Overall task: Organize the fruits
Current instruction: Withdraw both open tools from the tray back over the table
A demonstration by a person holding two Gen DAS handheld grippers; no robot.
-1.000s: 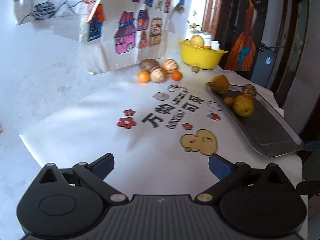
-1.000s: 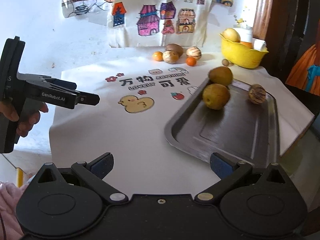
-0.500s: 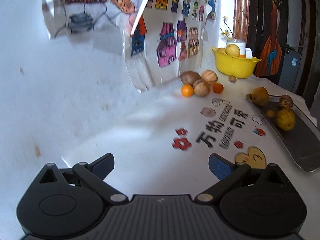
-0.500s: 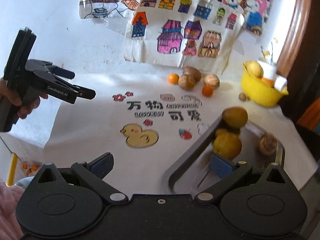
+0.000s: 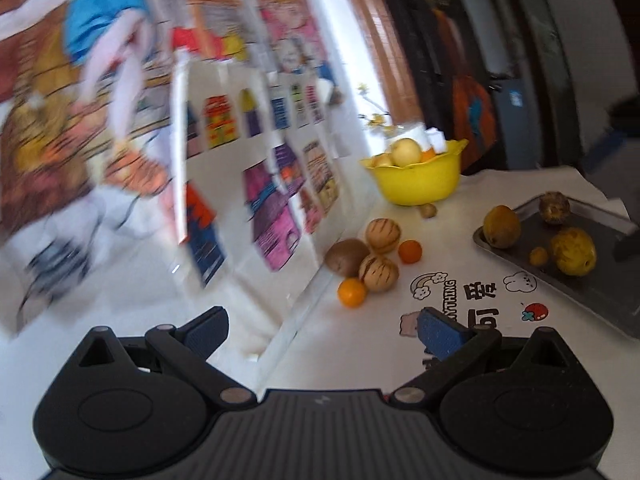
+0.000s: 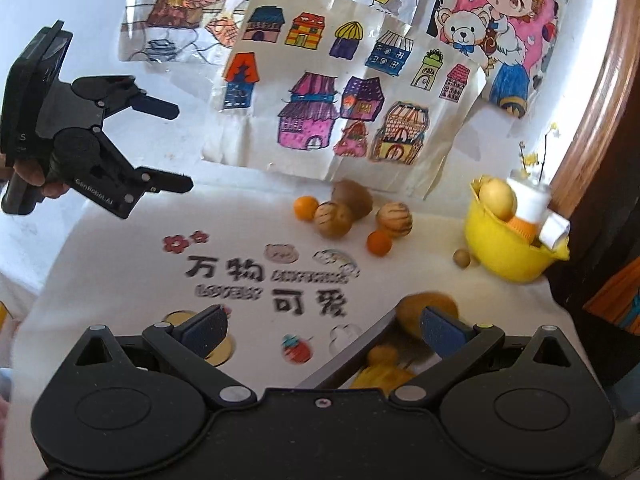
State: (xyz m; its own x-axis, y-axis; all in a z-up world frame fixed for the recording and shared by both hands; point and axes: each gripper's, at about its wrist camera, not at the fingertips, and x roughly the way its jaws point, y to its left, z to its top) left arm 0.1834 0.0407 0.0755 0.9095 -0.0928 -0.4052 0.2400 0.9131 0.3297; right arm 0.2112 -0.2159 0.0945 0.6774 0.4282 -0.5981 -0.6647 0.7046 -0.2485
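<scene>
Grippers both spread wide, holding nothing: left gripper (image 6: pixel 176 146) raised above tablecloth (image 6: pixel 120 280); right gripper (image 6: pixel 322 330) over tray (image 5: pixel 600 292) corner.

— Left wrist view? Low over the table (image 5: pixel 500 184), by the wall, facing right along it toward the bowl (image 5: pixel 420 178) and tray (image 5: pixel 600 300).
— Right wrist view? Higher, at the table's near edge, facing the wall drawings (image 6: pixel 344 112).
— Shared? Bowl, tray corner, the loose fruit (image 6: pixel 332 220) between.
</scene>
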